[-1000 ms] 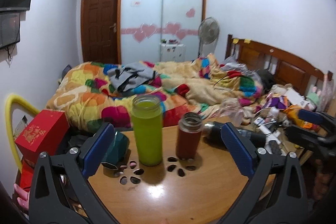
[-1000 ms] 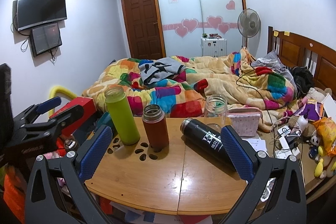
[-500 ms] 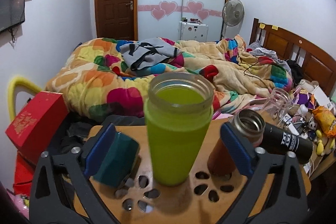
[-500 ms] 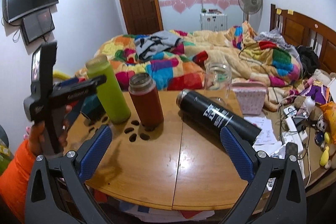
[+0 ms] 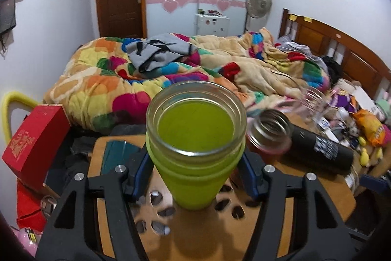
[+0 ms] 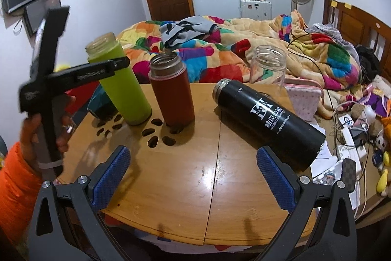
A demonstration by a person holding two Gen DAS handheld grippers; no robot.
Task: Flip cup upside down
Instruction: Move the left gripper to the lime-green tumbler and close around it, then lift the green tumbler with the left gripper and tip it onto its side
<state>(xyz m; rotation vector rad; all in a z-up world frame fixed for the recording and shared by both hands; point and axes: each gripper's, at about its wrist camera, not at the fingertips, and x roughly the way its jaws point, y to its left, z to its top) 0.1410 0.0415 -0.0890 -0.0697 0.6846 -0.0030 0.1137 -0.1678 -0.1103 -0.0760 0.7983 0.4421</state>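
Note:
A tall lime-green cup [image 5: 195, 151] stands upright, mouth open, on the wooden table [image 6: 176, 177]; it also shows in the right wrist view [image 6: 122, 82]. My left gripper [image 5: 195, 173] has closed in around its upper body, blue pads [image 5: 141, 173] at both sides, seemingly touching. In the right wrist view the left gripper's body [image 6: 73, 75] sits against the cup's upper part. My right gripper [image 6: 193, 173] is open and empty above the table's front part.
A red-brown flask [image 6: 172, 94] stands right of the green cup. A black flask [image 6: 266, 121] lies on its side. A clear glass jar [image 6: 268, 67] and pink case [image 6: 303, 99] stand behind. A teal object [image 5: 117, 155] and red box [image 5: 34, 141] sit left. Bed beyond.
My left gripper moved forward and up to the green cup, and its jaws narrowed around it. The right gripper moved closer over the table and stays open.

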